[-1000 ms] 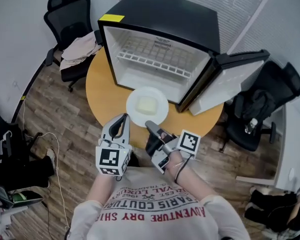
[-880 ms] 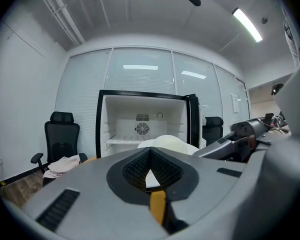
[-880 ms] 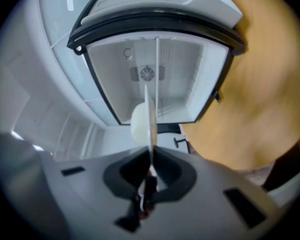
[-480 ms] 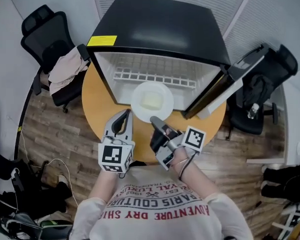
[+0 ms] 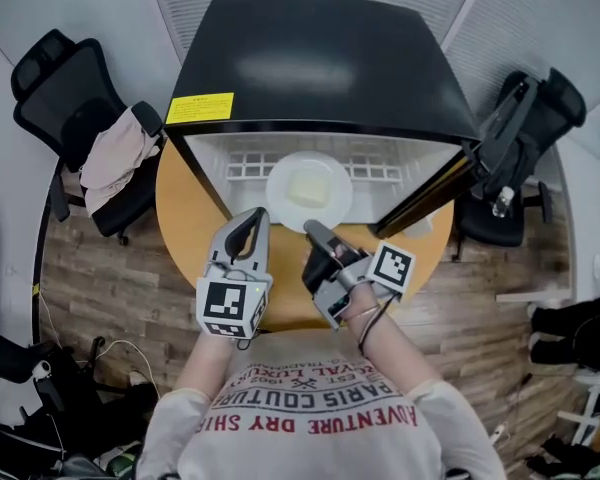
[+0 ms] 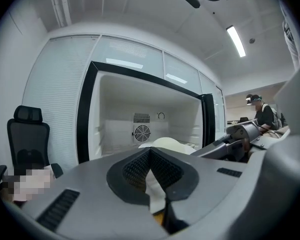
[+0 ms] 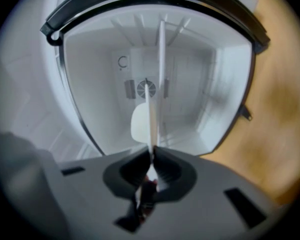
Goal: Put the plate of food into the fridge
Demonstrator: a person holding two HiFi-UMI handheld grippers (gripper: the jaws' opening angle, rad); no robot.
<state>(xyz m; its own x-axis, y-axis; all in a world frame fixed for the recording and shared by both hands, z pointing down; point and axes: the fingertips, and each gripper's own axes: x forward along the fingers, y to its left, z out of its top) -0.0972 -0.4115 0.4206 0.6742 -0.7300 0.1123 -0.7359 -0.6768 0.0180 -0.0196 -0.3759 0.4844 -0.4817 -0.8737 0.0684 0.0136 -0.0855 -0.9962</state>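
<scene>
Your right gripper point(image 5: 315, 230) has its jaws pinched tight on the near rim of the white plate point(image 5: 279, 182), which its own view shows edge-on as a thin white line point(image 7: 151, 109). The pale block of food point(image 5: 308, 190) lies on the plate. The plate hangs at the mouth of the open mini fridge point(image 5: 320, 58), over its white floor and just in front of the wire shelf point(image 5: 380, 164).

Your left gripper point(image 5: 250, 218) is just left of the plate. Its jaws are closed tip to tip with nothing between them.

The black fridge stands on a round wooden table point(image 5: 185, 208), with its door point(image 5: 430, 190) swung out to your right. A black office chair point(image 5: 55, 78) draped with clothing point(image 5: 110, 158) stands to the left and another point(image 5: 525, 168) to the right, both on a wood-plank floor point(image 5: 100, 278).
</scene>
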